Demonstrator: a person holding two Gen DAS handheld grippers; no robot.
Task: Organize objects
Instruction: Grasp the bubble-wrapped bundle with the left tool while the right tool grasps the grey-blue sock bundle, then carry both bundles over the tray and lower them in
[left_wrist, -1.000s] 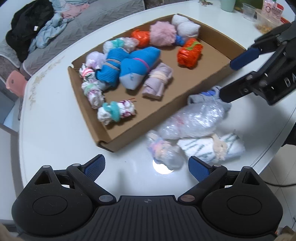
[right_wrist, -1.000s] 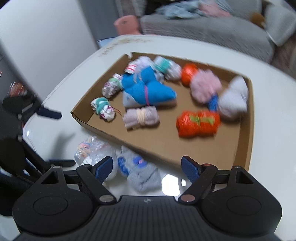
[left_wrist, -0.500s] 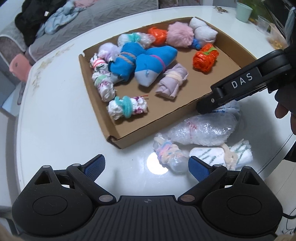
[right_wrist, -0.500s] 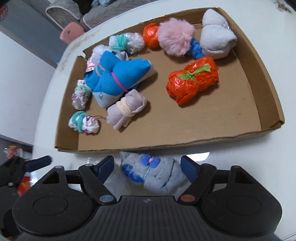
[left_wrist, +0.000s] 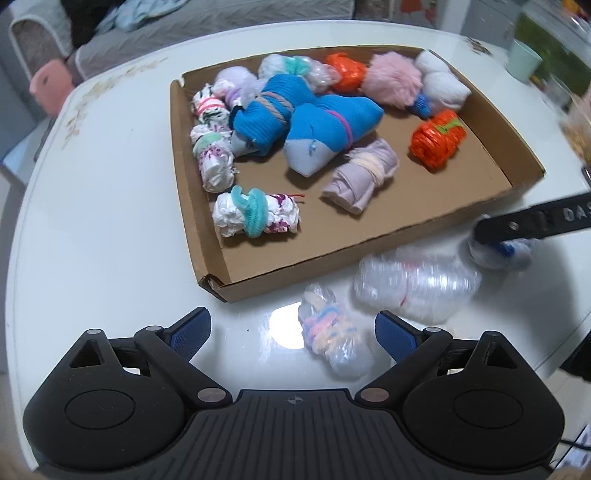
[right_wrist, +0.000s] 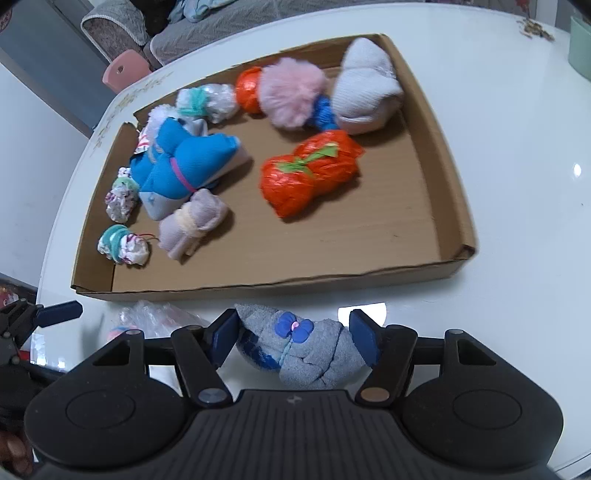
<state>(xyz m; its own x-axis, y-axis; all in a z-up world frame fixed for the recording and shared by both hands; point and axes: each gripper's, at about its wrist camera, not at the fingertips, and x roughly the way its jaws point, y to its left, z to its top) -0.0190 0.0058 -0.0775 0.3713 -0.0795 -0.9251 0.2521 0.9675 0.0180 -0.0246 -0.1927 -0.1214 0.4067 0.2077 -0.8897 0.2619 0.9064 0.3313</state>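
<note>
My right gripper (right_wrist: 293, 338) closing around grey sock bundle (right_wrist: 306, 350), pads not clearly pressing. My left gripper (left_wrist: 291, 332) open over plastic-wrapped bundle (left_wrist: 332, 338). Cardboard tray (right_wrist: 458, 206) wall just beyond.

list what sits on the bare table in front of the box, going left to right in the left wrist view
small plastic-wrapped bundle with pastel bands → larger clear plastic bundle → grey sock bundle, with the right gripper on it.

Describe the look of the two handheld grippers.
Both are matte black plastic. The left gripper and right gripper each have a ribbed centre plate, two round side housings with triangular cut-outs, metal pivot pins and blue pads on the fingers. One right finger, seen from the left camera, carries white lettering.
</note>
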